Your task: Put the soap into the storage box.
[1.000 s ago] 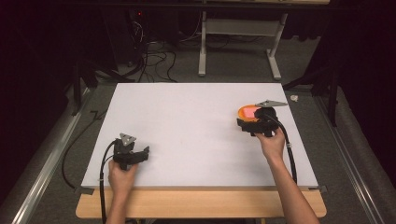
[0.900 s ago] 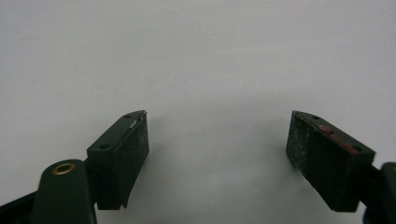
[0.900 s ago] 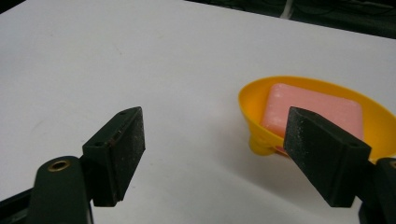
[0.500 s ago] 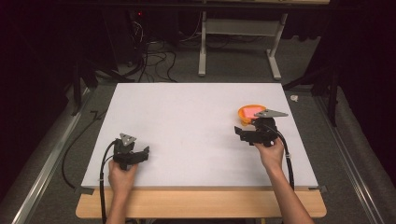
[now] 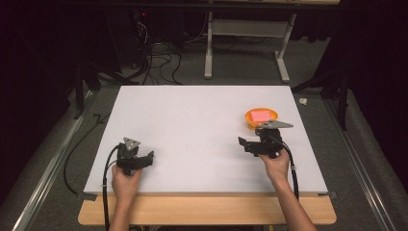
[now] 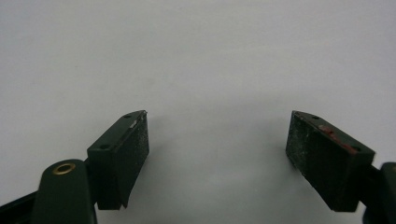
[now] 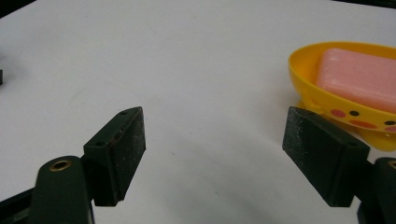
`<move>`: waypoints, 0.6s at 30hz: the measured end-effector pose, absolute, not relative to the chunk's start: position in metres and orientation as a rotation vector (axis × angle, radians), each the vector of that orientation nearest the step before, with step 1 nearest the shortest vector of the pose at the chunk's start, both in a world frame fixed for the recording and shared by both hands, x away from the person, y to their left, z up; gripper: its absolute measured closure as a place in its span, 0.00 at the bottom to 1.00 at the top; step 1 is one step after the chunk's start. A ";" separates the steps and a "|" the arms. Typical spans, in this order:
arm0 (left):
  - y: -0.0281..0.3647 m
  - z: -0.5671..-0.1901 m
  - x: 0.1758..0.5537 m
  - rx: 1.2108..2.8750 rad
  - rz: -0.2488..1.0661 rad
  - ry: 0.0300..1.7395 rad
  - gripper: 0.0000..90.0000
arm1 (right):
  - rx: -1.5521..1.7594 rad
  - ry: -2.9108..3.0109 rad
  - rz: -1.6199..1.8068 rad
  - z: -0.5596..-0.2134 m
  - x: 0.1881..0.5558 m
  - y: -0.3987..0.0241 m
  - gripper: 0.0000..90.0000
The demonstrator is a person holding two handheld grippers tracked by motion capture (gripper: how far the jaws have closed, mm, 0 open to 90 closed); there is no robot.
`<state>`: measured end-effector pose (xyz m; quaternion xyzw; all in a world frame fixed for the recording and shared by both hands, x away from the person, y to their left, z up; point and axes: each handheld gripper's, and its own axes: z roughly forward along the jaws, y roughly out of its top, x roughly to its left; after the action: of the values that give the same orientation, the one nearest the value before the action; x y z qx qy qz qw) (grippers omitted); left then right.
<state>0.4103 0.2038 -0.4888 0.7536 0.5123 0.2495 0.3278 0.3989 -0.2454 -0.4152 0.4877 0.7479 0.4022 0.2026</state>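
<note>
Both grippers are spread wide with nothing between their jaws. Seen in the right gripper view, the right gripper (image 7: 212, 149) hangs low over the white table (image 7: 187, 56), its two black pads standing far apart with bare tabletop between them. Just beyond the right-hand jaw, and off to that side of it, sits a yellow dish (image 7: 343, 109) with red and black spots along its rim; a pink soap bar (image 7: 357, 79) lies flat inside it. The dish is near the jaw tip but apart from it, and lies outside the gap between the jaws.

From the high view, the right gripper (image 5: 246, 143) is held by the right hand (image 5: 275, 165) toward the right side of the table (image 5: 192, 115), its jaws pointing left across the surface. The dish (image 5: 261, 117) stands just behind the gripper, farther from the person, with the soap bar (image 5: 261, 115) showing pink in its middle.

The left gripper (image 6: 217, 154) likewise hovers over plain white tabletop, its pads wide apart and holding nothing. In the high view the left gripper (image 5: 144, 159) sits near the front left of the table, gripped by the left hand (image 5: 125, 182), well apart from the dish and from the other gripper. A black cable (image 5: 291, 168) trails back from the right gripper along the forearm.
</note>
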 end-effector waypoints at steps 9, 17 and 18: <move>0.204 -0.489 0.410 1.973 0.656 1.341 0.24 | 1.364 2.117 1.109 -0.428 0.394 -0.239 0.25; 0.204 -0.489 0.410 1.972 0.656 1.341 0.24 | 1.371 2.139 1.090 -0.440 0.390 -0.236 0.25; 0.204 -0.489 0.410 1.973 0.656 1.341 0.24 | 1.371 2.139 1.090 -0.440 0.390 -0.236 0.25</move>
<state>0.4103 0.2036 -0.4889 0.7534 0.5120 0.2505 0.3278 0.3903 -0.2359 -0.4398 0.4870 0.7601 0.3873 0.1874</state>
